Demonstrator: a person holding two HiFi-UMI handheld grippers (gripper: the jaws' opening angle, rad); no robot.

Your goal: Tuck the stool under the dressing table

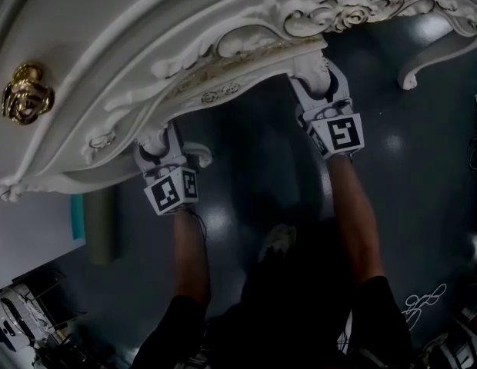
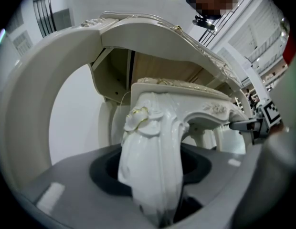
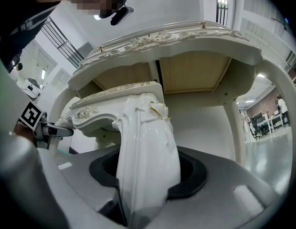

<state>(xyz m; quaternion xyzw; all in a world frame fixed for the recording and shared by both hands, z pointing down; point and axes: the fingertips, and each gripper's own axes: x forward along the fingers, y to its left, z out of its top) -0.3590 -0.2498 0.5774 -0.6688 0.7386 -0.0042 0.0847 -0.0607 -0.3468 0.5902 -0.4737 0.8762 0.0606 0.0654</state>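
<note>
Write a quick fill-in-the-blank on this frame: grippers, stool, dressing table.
1. The left gripper and the right gripper are each clamped on a ___ of the stool.
2. The knob on the dressing table is ___ in colour.
3. In the head view, the ___ gripper is the one nearer that knob.

Missing words: leg; gold; left

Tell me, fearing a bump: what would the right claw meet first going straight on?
The white carved stool leg that the right claw grips; past it, the space under the cream dressing table looks free, depth unclear.
</note>
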